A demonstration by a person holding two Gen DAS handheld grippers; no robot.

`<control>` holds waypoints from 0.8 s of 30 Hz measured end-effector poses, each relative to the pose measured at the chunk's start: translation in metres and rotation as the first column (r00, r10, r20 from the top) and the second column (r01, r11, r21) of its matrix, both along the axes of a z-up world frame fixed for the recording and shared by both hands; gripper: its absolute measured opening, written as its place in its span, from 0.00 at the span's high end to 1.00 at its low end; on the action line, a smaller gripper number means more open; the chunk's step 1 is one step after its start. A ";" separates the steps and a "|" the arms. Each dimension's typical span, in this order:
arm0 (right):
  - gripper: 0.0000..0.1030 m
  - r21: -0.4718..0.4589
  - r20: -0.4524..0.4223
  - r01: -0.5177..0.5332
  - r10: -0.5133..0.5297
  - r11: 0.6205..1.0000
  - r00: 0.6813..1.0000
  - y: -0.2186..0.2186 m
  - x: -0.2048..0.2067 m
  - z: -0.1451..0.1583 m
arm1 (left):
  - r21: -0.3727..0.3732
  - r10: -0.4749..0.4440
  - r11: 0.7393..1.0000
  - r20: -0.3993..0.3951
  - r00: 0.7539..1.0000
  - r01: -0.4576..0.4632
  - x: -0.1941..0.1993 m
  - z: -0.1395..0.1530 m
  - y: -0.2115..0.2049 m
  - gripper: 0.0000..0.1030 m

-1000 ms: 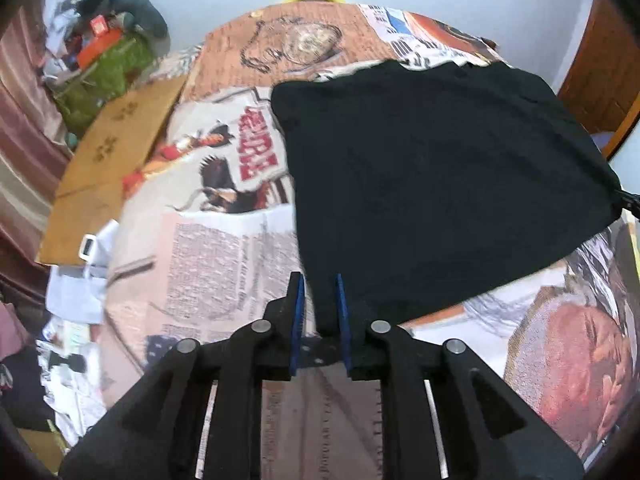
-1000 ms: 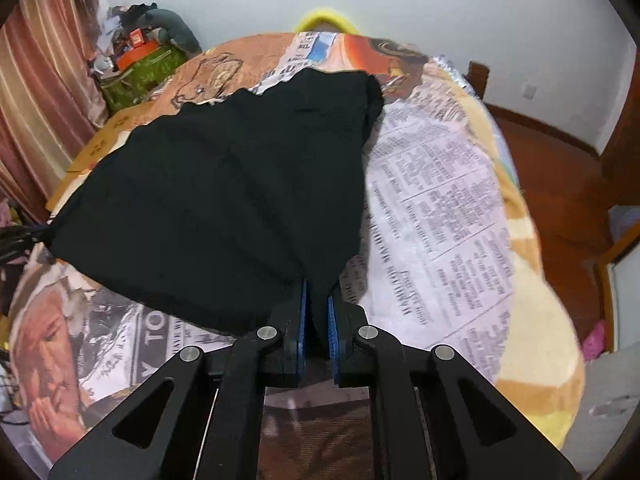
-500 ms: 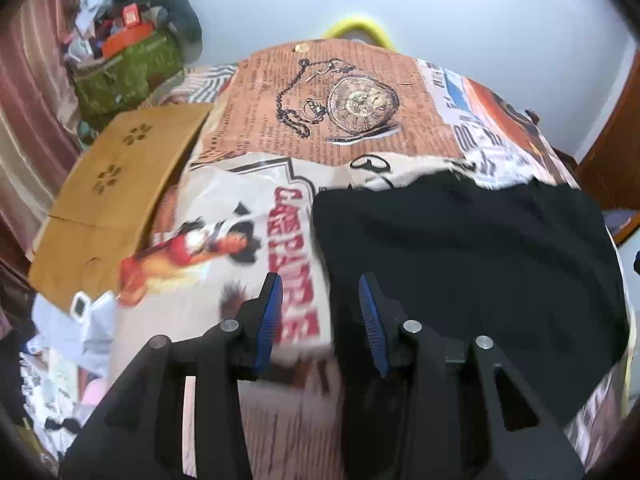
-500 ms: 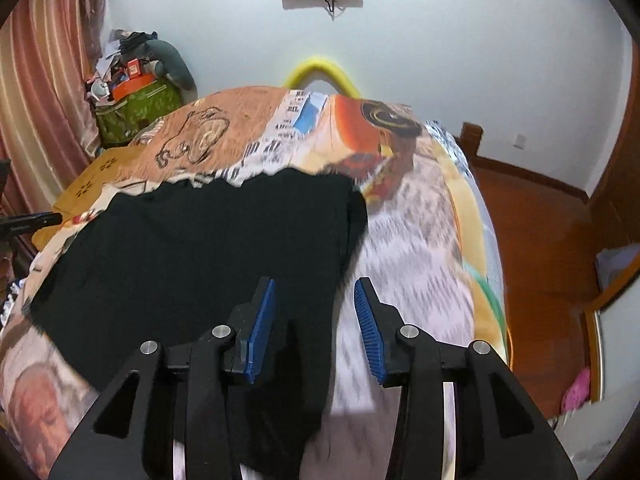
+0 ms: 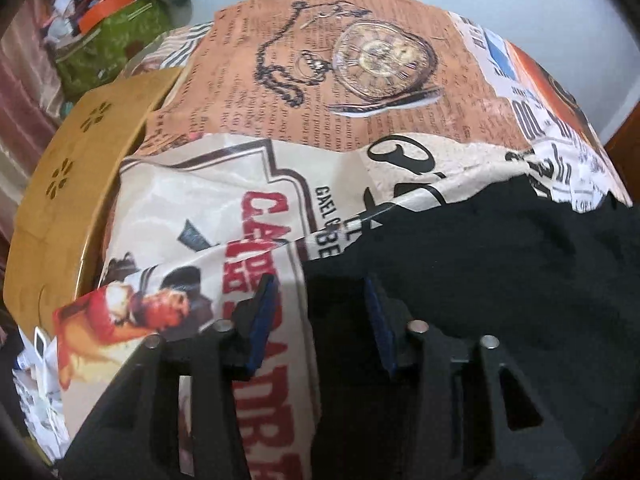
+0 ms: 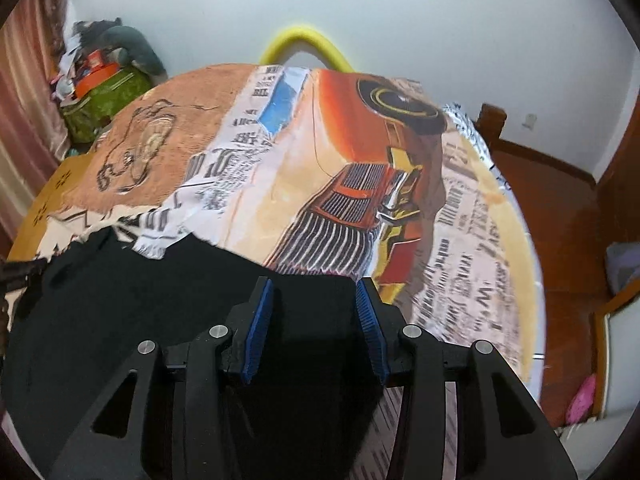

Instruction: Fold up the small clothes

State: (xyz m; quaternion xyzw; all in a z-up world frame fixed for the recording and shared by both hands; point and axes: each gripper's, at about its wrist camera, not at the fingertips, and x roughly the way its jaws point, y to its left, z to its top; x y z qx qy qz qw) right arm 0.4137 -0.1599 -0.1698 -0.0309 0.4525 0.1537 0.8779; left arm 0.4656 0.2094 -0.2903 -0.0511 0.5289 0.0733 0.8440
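Observation:
A black garment (image 5: 500, 272) lies flat on a bed covered by a printed newspaper-pattern sheet (image 5: 360, 60). In the left wrist view it fills the lower right. My left gripper (image 5: 320, 284) is open and empty over the garment's left edge. In the right wrist view the garment (image 6: 140, 304) fills the lower left. My right gripper (image 6: 314, 288) is open and empty over the garment's far right corner. Both grippers have blue pads.
A tan wooden board (image 5: 72, 168) lies along the bed's left side. A green bag with clutter (image 5: 112, 36) sits at the far left. A yellow curved tube (image 6: 304, 46) rises behind the bed. Wooden floor (image 6: 560, 216) lies to the right.
Both grippers were shut on the garment's near edge a second ago. They carried it forward over the garment, opened and let go. The garment now lies folded, shorter and nearer.

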 end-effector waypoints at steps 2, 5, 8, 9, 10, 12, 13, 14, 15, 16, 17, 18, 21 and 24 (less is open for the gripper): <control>0.91 0.001 0.021 -0.013 0.013 1.000 1.000 0.003 -0.002 -0.002 | 0.023 -0.025 0.999 0.000 1.000 0.025 0.000 0.000 -0.007 0.93; 0.94 -0.026 0.052 -0.047 0.048 0.999 0.997 0.009 -0.010 0.002 | 0.093 -0.036 0.995 0.047 0.998 0.031 -0.005 0.009 -0.013 0.97; 0.94 -0.071 0.124 -0.065 0.073 0.995 0.990 0.013 -0.019 0.014 | 0.124 -0.026 0.992 0.106 0.994 0.013 -0.014 0.026 -0.013 0.97; 0.94 -0.071 0.147 -0.063 0.073 0.995 0.986 0.012 -0.023 0.020 | 0.130 -0.021 0.991 0.124 0.992 0.005 -0.016 0.032 -0.012 0.97; 0.95 -0.068 0.166 -0.057 0.068 0.996 0.984 0.010 -0.022 0.024 | 0.139 -0.015 0.990 0.149 0.989 -0.006 -0.018 0.039 -0.010 0.97; 0.95 -0.052 0.205 -0.030 0.040 0.998 0.978 0.003 -0.022 0.036 | 0.149 0.000 0.988 0.190 0.982 -0.029 -0.019 0.051 -0.006 0.97; 0.95 -0.056 0.225 -0.008 0.020 0.998 0.974 -0.002 -0.022 0.041 | 0.143 0.005 0.989 0.197 0.980 -0.034 -0.018 0.054 -0.005 0.97; 0.95 -0.061 0.236 0.005 0.009 0.998 0.972 -0.003 -0.019 0.043 | 0.138 0.012 0.990 0.197 0.980 -0.039 -0.015 0.054 -0.003 0.97; 0.95 -0.062 0.231 0.016 -0.001 0.998 0.973 -0.006 -0.015 0.043 | 0.139 0.019 0.989 0.188 0.982 -0.046 -0.010 0.052 -0.002 0.97; 0.95 -0.059 0.222 0.025 -0.011 0.998 0.975 -0.007 -0.011 0.041 | 0.146 0.019 0.988 0.177 0.984 -0.046 -0.008 0.049 -0.002 0.97; 0.95 -0.068 0.209 0.028 -0.013 0.997 0.978 -0.007 -0.008 0.036 | 0.163 0.014 0.986 0.159 0.987 -0.041 -0.003 0.043 -0.003 0.97; 0.95 -0.084 0.199 0.026 -0.009 0.996 0.980 -0.005 -0.005 0.032 | 0.181 0.007 0.983 0.135 0.991 -0.031 0.001 0.037 -0.006 0.97; 0.93 -0.118 0.145 0.019 -0.001 0.993 0.989 0.001 -0.001 0.014 | 0.208 0.007 0.978 0.012 1.000 -0.010 0.014 0.009 -0.012 0.95; 0.85 -0.141 0.098 -0.011 0.025 0.990 0.995 0.002 -0.008 0.011 | 0.180 0.005 0.984 0.001 1.000 -0.005 0.011 0.006 -0.018 0.93</control>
